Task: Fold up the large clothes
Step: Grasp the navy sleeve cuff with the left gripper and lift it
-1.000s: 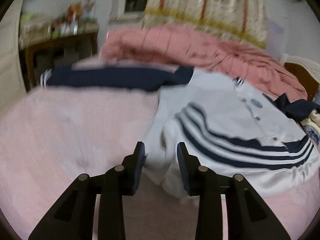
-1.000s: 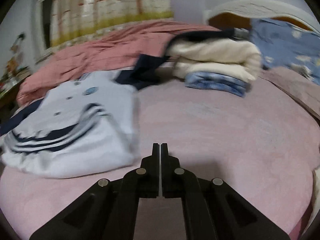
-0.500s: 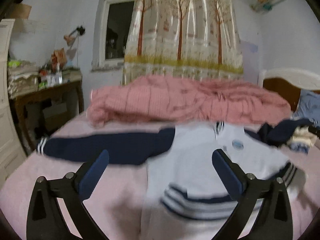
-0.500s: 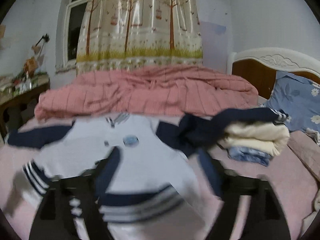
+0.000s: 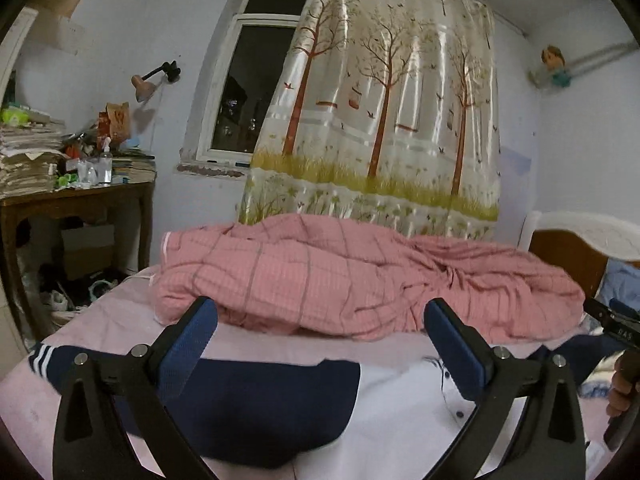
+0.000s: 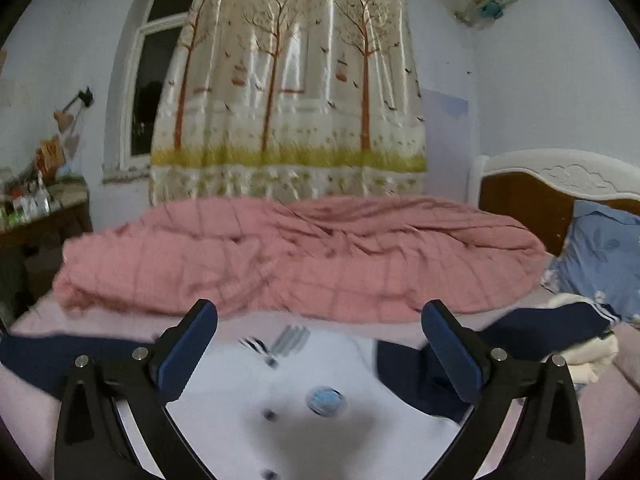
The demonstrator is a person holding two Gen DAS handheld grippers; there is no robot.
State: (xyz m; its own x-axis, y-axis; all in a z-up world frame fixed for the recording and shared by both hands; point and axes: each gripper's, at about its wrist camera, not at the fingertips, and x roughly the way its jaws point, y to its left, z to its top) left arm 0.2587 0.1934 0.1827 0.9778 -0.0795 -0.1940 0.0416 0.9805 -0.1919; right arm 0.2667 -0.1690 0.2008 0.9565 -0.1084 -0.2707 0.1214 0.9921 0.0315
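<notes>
A white jacket with navy sleeves (image 5: 400,408) lies on the pink bed sheet (image 5: 120,320). Its left navy sleeve (image 5: 248,400) stretches to the left, striped cuff at the far left. In the right wrist view the white chest (image 6: 288,392) with a round blue badge (image 6: 325,399) lies below me, and the right navy sleeve (image 6: 540,328) runs to the right. My left gripper (image 5: 320,330) is open and empty above the left sleeve. My right gripper (image 6: 319,330) is open and empty above the chest.
A rumpled pink quilt (image 5: 340,276) lies across the back of the bed. A cluttered wooden desk (image 5: 72,200) stands at the left. A headboard (image 6: 560,184), a blue pillow (image 6: 600,256) and folded cream clothes (image 6: 588,356) are at the right. A hand (image 5: 624,384) shows at the right edge.
Both grippers have opened wide and tilted up from the jacket's hem toward the wall. The jacket now lies spread with both sleeves out.
</notes>
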